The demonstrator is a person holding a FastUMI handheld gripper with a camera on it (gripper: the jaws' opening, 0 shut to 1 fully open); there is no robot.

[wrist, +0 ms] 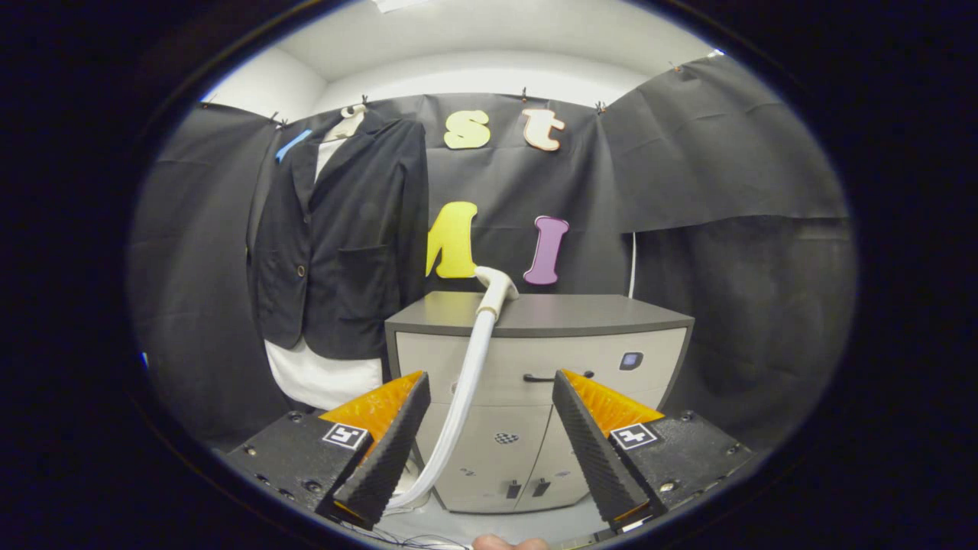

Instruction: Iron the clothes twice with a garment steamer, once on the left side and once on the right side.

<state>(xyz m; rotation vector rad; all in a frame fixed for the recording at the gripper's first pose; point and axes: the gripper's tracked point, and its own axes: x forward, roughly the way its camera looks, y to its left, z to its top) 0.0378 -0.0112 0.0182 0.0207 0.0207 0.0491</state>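
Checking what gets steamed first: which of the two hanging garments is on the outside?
The dark jacket; the white shirt only peeks out below its hem. The open tongs hold nothing.

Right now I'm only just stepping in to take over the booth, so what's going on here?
A person's hand-held gripper is open and holds nothing. Beyond its fingers stands a grey cabinet with the white garment steamer resting on its top, its hose hanging down the front between the fingers. A dark jacket over a white shirt hangs to the cabinet's left. Steaming has not begun.
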